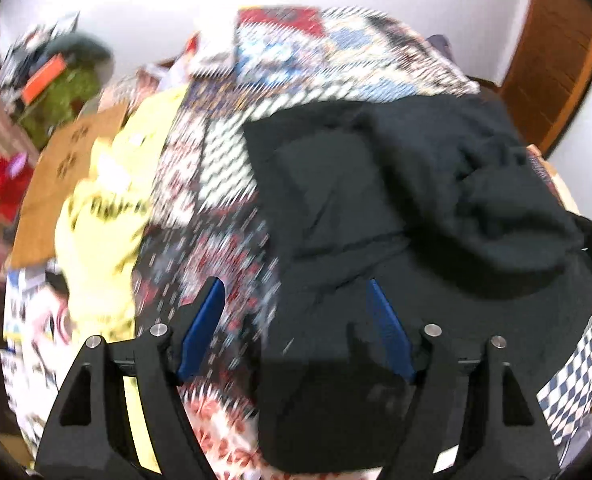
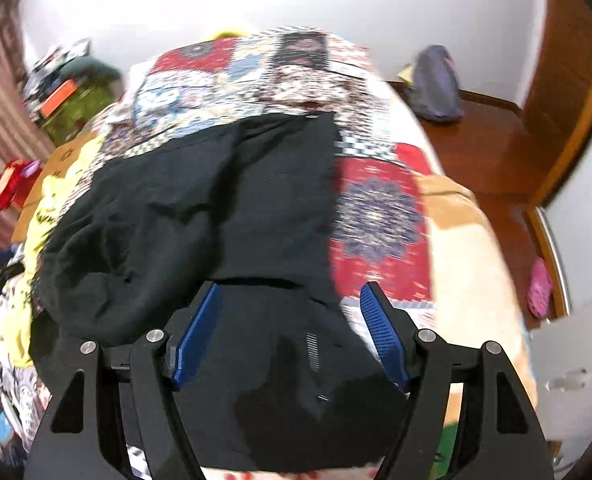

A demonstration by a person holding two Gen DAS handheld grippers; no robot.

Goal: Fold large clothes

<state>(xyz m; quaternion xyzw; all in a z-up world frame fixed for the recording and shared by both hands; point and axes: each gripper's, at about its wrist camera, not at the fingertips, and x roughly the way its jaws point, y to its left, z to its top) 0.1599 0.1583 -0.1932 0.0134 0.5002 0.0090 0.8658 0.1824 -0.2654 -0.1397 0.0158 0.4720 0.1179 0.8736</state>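
**Black garment on the patchwork bed, both grippers open**

Left wrist view: The left gripper (image 1: 296, 312) hangs over the bed with its blue fingers (image 1: 201, 328) spread wide and nothing between them. The black garment (image 1: 416, 208) lies bunched on the patchwork quilt (image 1: 223, 184), and its near edge sits under the right-hand finger. A yellow cloth (image 1: 107, 208) lies on the quilt, left of the black garment.

Right wrist view: The right gripper (image 2: 291, 316) is wide open too, holding nothing. The black garment (image 2: 199, 200) spreads out below it on the quilt (image 2: 376, 216). Right of the black garment, past the quilt's edge, is a wooden floor (image 2: 492, 152).
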